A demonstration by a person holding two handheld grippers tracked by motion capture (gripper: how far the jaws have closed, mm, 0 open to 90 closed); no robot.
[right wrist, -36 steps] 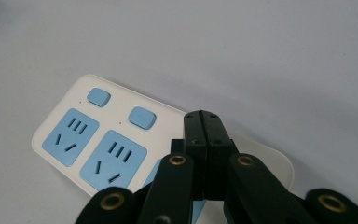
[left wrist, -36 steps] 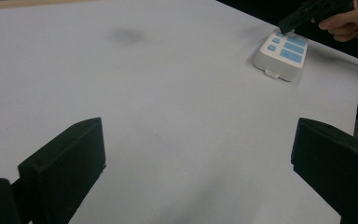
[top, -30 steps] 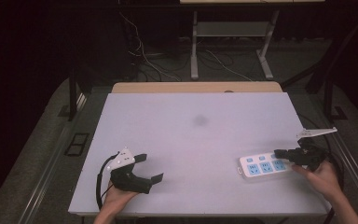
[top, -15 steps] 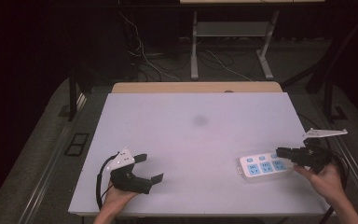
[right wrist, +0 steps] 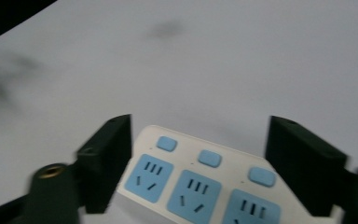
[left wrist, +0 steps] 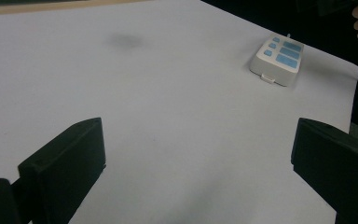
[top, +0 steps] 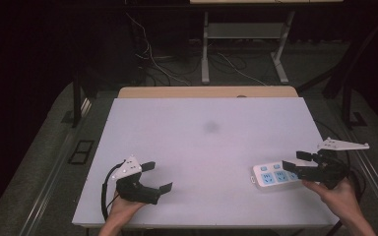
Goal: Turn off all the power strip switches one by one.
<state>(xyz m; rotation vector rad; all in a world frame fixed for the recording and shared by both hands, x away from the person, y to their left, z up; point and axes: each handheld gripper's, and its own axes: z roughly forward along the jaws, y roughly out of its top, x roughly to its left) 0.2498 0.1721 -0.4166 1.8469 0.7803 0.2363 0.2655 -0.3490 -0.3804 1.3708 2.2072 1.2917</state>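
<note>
Since the earlier frames, the right gripper [top: 296,164] has let go of the white power strip [top: 274,175] and drawn back a little toward the right edge of the tabletop [top: 206,147]; its jaws have just been opening, and the strip's end lies between them without either pad pressing on it. The left gripper [top: 158,176] has not shifted.

From the high view, the power strip lies flat near the front right corner of the tabletop, its long side running roughly along the front edge. The right hand [top: 342,196] holds its gripper low and close to the strip's right end, which suggests the strip has just been set down there. The left gripper rests near the front left corner, well apart from the strip, jaws spread with nothing between them, apparently parked out of the way.

In the left gripper view, the two black jaws stand wide over bare tabletop, and the power strip [left wrist: 278,58] sits far off near the table's edge, blue sockets facing up.

In the right gripper view, the power strip [right wrist: 200,179] lies just under the gripper [right wrist: 198,158], three blue sockets and three blue switches upward. The jaws flank its end with a gap on each side, a released grip rather than a clamp.
</note>
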